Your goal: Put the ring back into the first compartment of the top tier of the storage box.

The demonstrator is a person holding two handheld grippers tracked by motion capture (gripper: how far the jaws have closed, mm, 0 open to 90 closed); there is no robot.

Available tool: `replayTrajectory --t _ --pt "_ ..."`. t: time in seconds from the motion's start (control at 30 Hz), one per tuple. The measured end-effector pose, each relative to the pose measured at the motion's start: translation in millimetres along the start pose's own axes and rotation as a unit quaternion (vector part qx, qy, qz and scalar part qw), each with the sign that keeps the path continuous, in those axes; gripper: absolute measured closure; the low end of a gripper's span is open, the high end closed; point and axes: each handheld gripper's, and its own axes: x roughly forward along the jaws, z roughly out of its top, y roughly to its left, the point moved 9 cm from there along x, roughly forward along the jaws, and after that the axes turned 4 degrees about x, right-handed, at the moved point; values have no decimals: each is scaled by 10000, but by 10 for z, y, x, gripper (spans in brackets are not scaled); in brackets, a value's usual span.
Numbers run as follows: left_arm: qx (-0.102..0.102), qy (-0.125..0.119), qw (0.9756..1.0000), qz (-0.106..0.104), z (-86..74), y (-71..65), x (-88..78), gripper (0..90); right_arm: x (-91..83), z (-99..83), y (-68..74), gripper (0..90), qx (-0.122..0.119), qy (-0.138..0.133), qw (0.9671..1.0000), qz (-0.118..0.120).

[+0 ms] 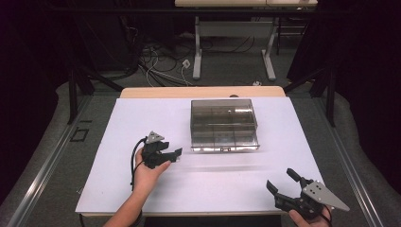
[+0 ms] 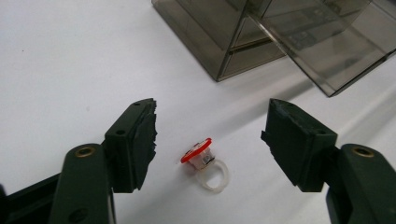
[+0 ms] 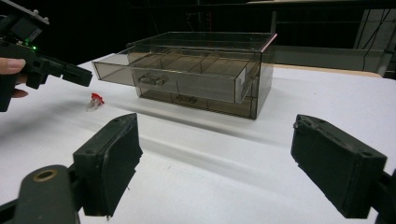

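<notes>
A small ring [image 2: 204, 163] with a red top and a clear band lies on the white table sheet [image 1: 132, 118]. My left gripper [image 2: 212, 108] stands open over it, one jaw on each side and neither pad touching. In the high view the left gripper [image 1: 176, 153] sits left of a smoky clear drawer box [image 1: 223, 124]. The box's top drawer [image 3: 173, 79] is pulled out toward me and divided into compartments. The ring [image 3: 95, 101] lies just off the drawer's left front corner. My right gripper [image 1: 280, 178] rests open at the front right, with nothing between its jaws [image 3: 217, 123].
The white sheet ends near the table's front edge by my right hand. A strip of bare wood [image 1: 203, 91] shows behind the box. Beyond it stand another table's legs [image 1: 197, 56] and loose cables [image 1: 161, 66] on the floor.
</notes>
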Motion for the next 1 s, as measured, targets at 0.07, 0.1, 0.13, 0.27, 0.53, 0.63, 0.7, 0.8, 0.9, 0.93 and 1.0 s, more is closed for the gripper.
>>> replayTrajectory --t 0.07,0.1,0.13,0.27,0.53,0.63,0.7,0.8,0.9,0.93,1.0 --pt "-40 17 10000 17 -13 7 23 364 2 0 0 150 -17 -1 10000 14" --pt "-78 112 9999 -30 -33 3 38 369 2 -1 -1 150 -22 5 10000 7" --pt "-115 49 9999 12 -31 -2 63 371 3 -1 -1 150 -20 0 10000 13" --pt "-142 134 9998 18 -61 -11 112 402 3 -1 -1 150 -3 -1 10000 16" --pt "-210 295 9993 78 -102 0 170 460 3 -1 -3 150 -5 1 10000 16" --pt "-260 347 9990 108 -112 -6 205 480 -2 -2 5 150 21 12 10000 34" --pt "-287 385 9988 113 -123 -13 231 484 -2 -2 5 150 19 12 10000 34" --pt "-307 463 9983 148 -140 -10 252 505 -5 0 -7 150 -11 3 10000 33" --pt "-365 510 9979 168 -151 -1 268 523 -3 1 -9 150 -11 -9 10000 41" --pt "-369 532 9977 202 -157 2 276 528 -2 2 -10 150 -3 -14 10000 38" --pt "-358 550 9976 218 -161 3 278 540 -4 1 -6 150 -8 -6 10000 49"
